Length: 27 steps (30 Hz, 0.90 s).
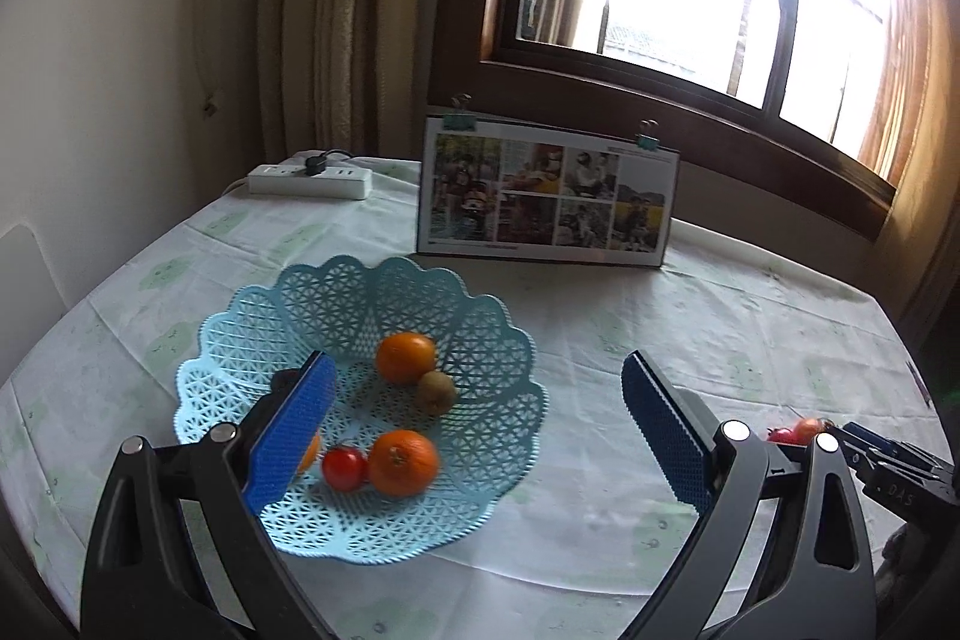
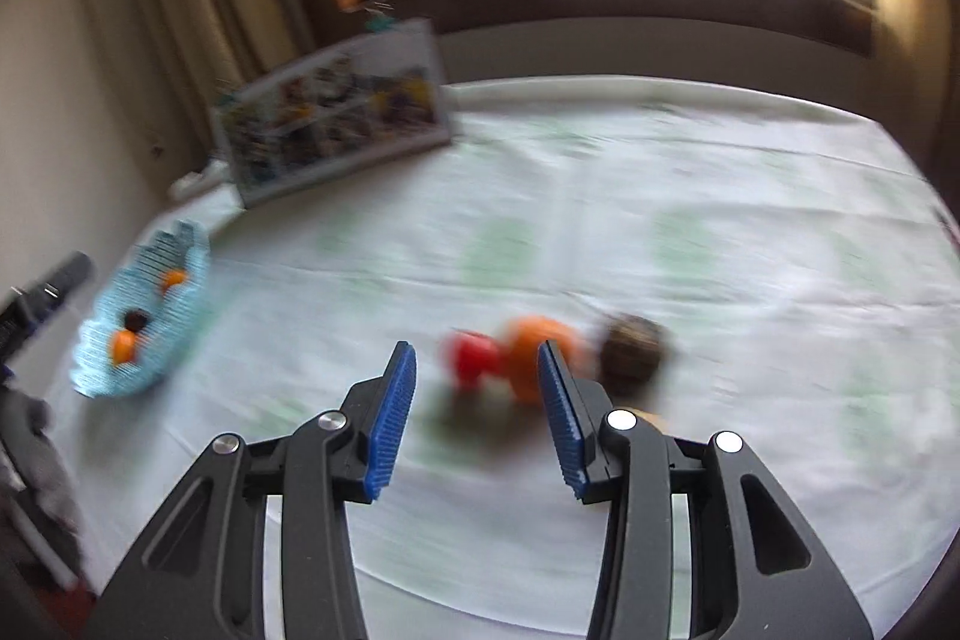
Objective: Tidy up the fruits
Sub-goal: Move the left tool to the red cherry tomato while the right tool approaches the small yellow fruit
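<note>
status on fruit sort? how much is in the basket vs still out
Done: blue basket holds two oranges, a kiwi and a tomato. In hand: nothing; left gripper and right gripper are open. Left: red fruit, orange and brown fruit on the tablecloth.

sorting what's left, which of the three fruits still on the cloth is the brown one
The kiwi, rightmost of the loose three on the tablecloth. The orange sits beside it in the middle, and the tomato is leftmost.

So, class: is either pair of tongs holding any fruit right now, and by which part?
Neither. The left tongs hang open above the basket; the right tongs are open, short of the loose fruit.
</note>
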Each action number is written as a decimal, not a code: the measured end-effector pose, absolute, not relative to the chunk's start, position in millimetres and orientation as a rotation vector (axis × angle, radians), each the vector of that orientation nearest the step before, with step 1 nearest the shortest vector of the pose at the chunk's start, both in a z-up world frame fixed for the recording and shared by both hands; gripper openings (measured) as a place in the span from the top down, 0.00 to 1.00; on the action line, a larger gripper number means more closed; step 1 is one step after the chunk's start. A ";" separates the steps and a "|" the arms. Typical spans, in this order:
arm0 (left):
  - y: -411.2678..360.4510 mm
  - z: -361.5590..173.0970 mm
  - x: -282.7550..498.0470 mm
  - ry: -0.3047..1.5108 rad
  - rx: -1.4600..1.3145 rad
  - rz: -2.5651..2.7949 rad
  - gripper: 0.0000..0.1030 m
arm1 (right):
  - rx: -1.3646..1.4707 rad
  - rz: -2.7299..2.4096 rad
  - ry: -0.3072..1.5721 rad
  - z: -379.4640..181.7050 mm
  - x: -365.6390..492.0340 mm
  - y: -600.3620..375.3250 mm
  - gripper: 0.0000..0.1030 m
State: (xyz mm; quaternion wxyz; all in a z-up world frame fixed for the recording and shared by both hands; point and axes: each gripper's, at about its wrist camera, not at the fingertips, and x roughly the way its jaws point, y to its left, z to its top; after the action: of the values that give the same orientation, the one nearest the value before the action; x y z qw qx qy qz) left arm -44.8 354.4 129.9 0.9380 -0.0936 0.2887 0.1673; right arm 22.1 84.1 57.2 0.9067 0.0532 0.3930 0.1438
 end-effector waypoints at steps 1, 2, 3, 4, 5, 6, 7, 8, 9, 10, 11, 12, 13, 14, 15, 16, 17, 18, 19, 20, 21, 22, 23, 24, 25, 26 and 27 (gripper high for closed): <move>351.2 129.2 -43.8 0.593 -0.189 0.336 0.06 | 0.114 0.276 0.823 53.1 21.6 73.8 0.58; 346.9 128.3 -42.2 0.596 -0.187 0.329 0.06 | 0.120 0.263 0.832 50.3 21.1 66.3 0.58; 343.3 127.5 -41.1 0.599 -0.187 0.322 0.06 | 0.125 0.249 0.839 47.5 20.6 57.6 0.58; 338.4 126.7 -39.4 0.603 -0.185 0.313 0.06 | 0.127 0.238 0.841 45.9 19.7 51.1 0.58; 333.6 126.3 -38.1 0.607 -0.182 0.305 0.06 | 0.133 0.235 0.843 44.7 17.8 46.9 0.58; 329.4 125.8 -36.7 0.611 -0.179 0.297 0.06 | 0.138 0.239 0.845 43.3 17.3 44.2 0.58; 322.9 125.3 -35.1 0.616 -0.172 0.283 0.06 | 0.141 0.244 0.848 41.8 18.0 43.8 0.58; 318.2 125.1 -34.6 0.619 -0.166 0.273 0.06 | 0.140 0.247 0.852 39.9 18.9 43.5 0.58; 312.8 124.8 -33.9 0.621 -0.157 0.264 0.06 | 0.135 0.250 0.859 37.1 19.5 43.4 0.58; 306.4 124.4 -33.0 0.624 -0.145 0.254 0.06 | 0.131 0.252 0.868 34.6 21.0 43.9 0.58; 301.4 124.2 -32.4 0.628 -0.135 0.245 0.06 | 0.129 0.255 0.880 32.0 22.9 45.6 0.58; 297.1 123.7 -31.3 0.631 -0.126 0.237 0.06 | 0.124 0.260 0.896 28.5 25.8 46.8 0.58; 291.3 123.2 -30.7 0.633 -0.115 0.230 0.06 | 0.116 0.264 0.907 26.6 26.5 47.8 0.58; 288.9 123.1 -30.4 0.634 -0.110 0.227 0.06 | 0.109 0.265 0.915 25.0 28.0 49.8 0.58; 286.1 122.9 -29.9 0.636 -0.107 0.224 0.06 | 0.104 0.265 0.921 22.9 30.0 50.7 0.58; 283.2 122.3 -29.1 0.640 -0.105 0.220 0.06 | 0.099 0.265 0.927 21.2 31.5 51.7 0.58; 280.3 121.6 -28.2 0.644 -0.103 0.217 0.06 | 0.094 0.264 0.933 19.6 33.6 52.6 0.58; 278.3 121.1 -27.7 0.648 -0.100 0.213 0.06 | 0.093 0.266 0.934 18.8 34.4 52.6 0.58; 276.3 120.4 -26.5 0.652 -0.098 0.210 0.06 | 0.089 0.267 0.934 18.5 35.1 53.2 0.59; 274.3 119.5 -24.5 0.658 -0.095 0.205 0.06 | 0.083 0.267 0.934 18.4 35.1 53.6 0.60; 271.5 118.6 -23.8 0.662 -0.093 0.200 0.06 | 0.077 0.267 0.933 18.1 34.4 53.7 0.60; 268.9 117.6 -21.9 0.669 -0.090 0.194 0.06 | 0.073 0.265 0.931 18.2 33.8 53.2 0.65; 266.7 116.6 -20.3 0.673 -0.086 0.190 0.06 | 0.070 0.264 0.930 18.6 33.3 52.8 0.69; 264.3 115.6 -18.3 0.676 -0.081 0.185 0.06 | 0.069 0.264 0.926 19.6 32.1 51.6 0.70; 260.9 114.2 -16.2 0.682 -0.076 0.177 0.06 | 0.068 0.263 0.921 20.9 31.1 50.4 0.71; 258.4 112.5 -13.7 0.688 -0.074 0.167 0.06 | 0.066 0.260 0.911 23.1 29.6 48.4 0.71; 255.7 110.6 -10.7 0.696 -0.073 0.157 0.06 | 0.063 0.256 0.898 26.2 27.4 45.5 0.71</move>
State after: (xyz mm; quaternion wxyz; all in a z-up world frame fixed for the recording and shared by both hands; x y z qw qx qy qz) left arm -10.7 255.7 110.6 0.9364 -0.0359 0.3406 0.0770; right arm 27.4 45.5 26.2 0.8926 0.0305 0.4327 0.1233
